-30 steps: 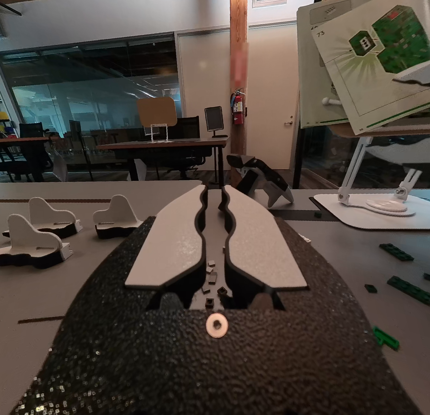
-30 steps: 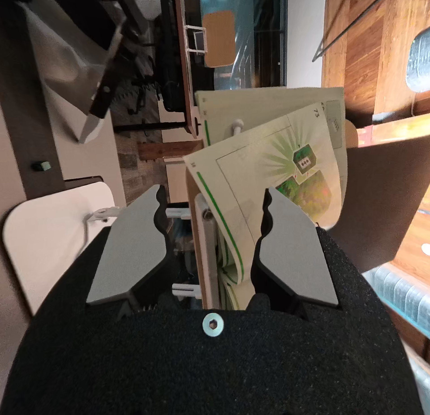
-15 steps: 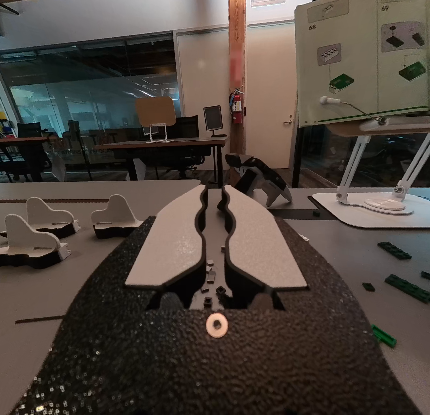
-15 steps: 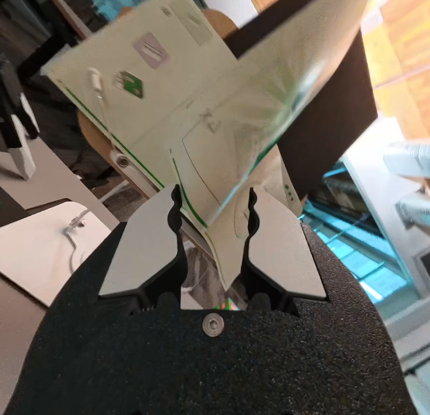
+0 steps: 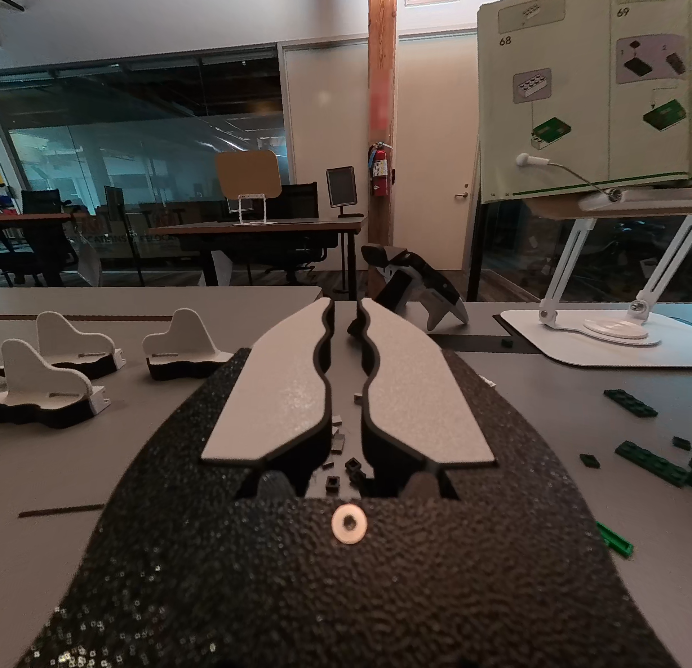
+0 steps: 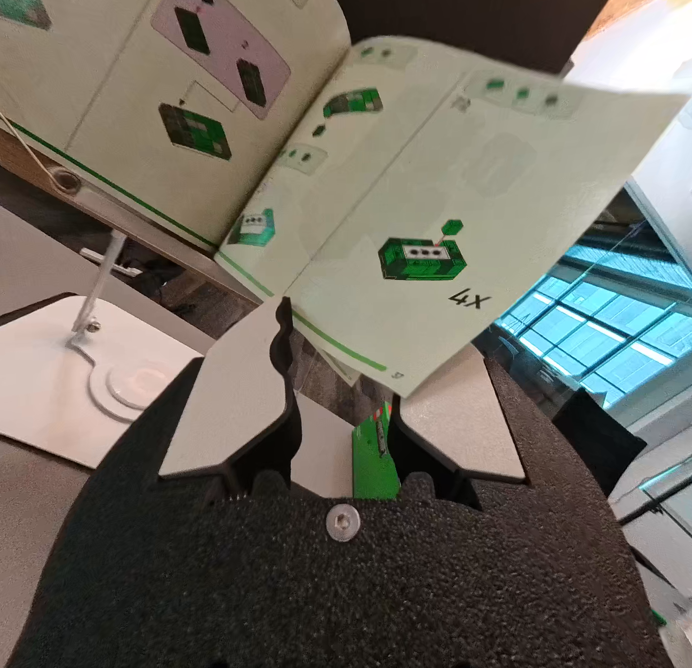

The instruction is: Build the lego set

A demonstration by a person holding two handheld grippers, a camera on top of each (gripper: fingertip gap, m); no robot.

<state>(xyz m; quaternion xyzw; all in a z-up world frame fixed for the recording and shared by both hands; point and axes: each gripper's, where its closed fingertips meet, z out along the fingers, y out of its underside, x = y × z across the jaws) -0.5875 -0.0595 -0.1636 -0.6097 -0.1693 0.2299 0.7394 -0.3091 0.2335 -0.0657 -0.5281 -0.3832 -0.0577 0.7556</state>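
Observation:
My left gripper (image 5: 346,307) hangs low over the grey table (image 5: 187,470), its fingers nearly together and holding nothing. Several small dark and grey Lego bits (image 5: 339,459) lie on the table under it. Dark green plates (image 5: 630,403) and a bright green piece (image 5: 616,537) lie to its right. The instruction booklet (image 5: 584,88) stands open on a white stand at the upper right. My right gripper (image 6: 339,350) is open, right in front of the booklet (image 6: 187,99). A loose page (image 6: 468,219) bends out over its right finger (image 6: 460,436) and hides the tip.
Three white finger-shaped parts (image 5: 183,343) stand at the left of the table. A black and grey gripper-like object (image 5: 412,287) rests at the far edge. The stand's white base (image 5: 599,339) takes the right rear corner. A green flat thing (image 6: 374,466) shows below between my right fingers. The tips of one gripper are about 40 cm away from the tips of the other.
My right gripper has turned upright and drawn back, and the page once between its fingers has swung right and now lies over the right finger. The left gripper has not moved.

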